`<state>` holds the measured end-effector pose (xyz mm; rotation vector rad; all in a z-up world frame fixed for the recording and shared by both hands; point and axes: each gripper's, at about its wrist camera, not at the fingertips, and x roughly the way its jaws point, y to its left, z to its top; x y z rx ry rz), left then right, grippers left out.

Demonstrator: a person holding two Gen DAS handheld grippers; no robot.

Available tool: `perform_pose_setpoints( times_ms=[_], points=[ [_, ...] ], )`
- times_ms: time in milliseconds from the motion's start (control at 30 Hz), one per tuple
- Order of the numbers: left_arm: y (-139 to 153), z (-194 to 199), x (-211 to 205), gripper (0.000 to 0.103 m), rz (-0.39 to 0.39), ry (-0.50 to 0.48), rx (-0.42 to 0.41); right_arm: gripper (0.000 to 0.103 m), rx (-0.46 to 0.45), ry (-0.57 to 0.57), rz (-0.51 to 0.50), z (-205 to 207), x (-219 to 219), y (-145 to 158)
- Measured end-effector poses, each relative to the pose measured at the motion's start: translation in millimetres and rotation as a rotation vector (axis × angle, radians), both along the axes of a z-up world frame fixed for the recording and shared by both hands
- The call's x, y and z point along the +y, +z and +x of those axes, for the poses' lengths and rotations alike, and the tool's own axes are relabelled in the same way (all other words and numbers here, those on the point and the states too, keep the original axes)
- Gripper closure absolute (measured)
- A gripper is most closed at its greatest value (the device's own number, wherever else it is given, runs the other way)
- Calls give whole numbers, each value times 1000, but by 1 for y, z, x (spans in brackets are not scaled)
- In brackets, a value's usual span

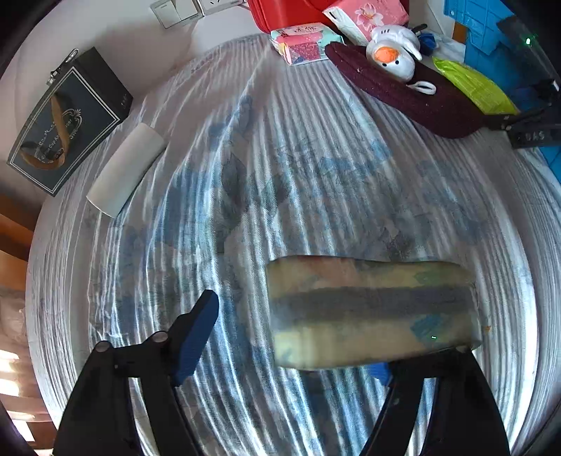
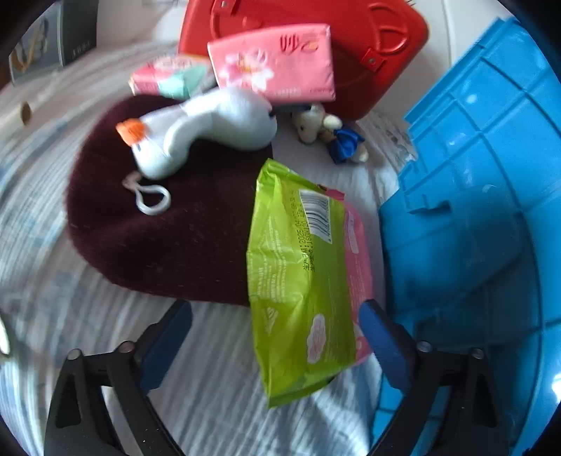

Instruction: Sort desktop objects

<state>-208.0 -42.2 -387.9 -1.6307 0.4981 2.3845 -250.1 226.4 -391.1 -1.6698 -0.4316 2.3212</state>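
Left gripper (image 1: 298, 336): jaws apart, pointing down at the striped cloth (image 1: 280, 158); a blurred yellowish pack (image 1: 371, 312) lies by its right finger, contact unclear.
Right gripper (image 2: 277, 336): jaws wide, straddling the green wipes pack (image 2: 301, 280), pads not pressing it.
Wipes pack: overlaps the maroon knit hat (image 2: 168, 228), beside the blue crate (image 2: 473, 210).
Goose plush (image 2: 196, 133): on the hat.

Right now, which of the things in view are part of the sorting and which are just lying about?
In play:
- green packet, between the right tool's open fingers
- blurred yellowish pack, by the left tool
- blue crate, probably the bin

Likely still to sort:
- maroon hat
- white duck toy
- pink tissue pack

Just lying about:
- wall switch
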Motion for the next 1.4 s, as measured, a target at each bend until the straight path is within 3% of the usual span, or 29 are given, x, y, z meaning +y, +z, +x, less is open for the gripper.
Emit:
perform_pose_setpoints(
  times_ms=[33,67,100,133,200,367,400,700,900,967,1000,1033,1067,1100,1167,1400],
  points=[
    [1,0,1,51,21,4,-1,24,-12,1,4,-2,2,-5],
    [3,0,3,72,22,8,3,27,-19,-4,10,-2,5,-8],
    [5,1,3,81,23,12,14,39,-21,-10,12,-1,8,-9],
    [9,1,2,84,48,19,17,52,-17,-14,18,1,11,-8],
    [13,2,0,88,69,32,12,66,-5,-14,8,4,13,-1],
    [19,21,-10,89,68,67,10,85,14,-27,-70,24,7,21],
    [20,26,-14,89,73,81,7,95,18,-26,-86,29,5,25],
    [40,80,-49,89,120,177,-8,103,43,21,-257,94,-28,72],
    [44,114,-67,89,126,215,-20,103,5,70,-302,144,-43,87],
    [46,124,-73,89,131,227,-25,100,-6,82,-259,157,-46,83],
    [47,129,-75,89,132,229,-26,80,-17,72,-232,159,-45,79],
    [47,132,-77,89,129,228,-26,26,-34,55,-215,156,-41,72],
    [48,135,-78,89,125,226,-28,1,-28,43,-207,155,-39,70],
    [49,137,-79,89,118,224,-29,6,-3,38,-190,152,-37,67],
    [51,141,-82,89,106,225,-31,0,8,24,-160,135,-31,56],
    [66,155,-92,89,55,232,-31,0,43,-104,-268,58,3,8]
  ],
)
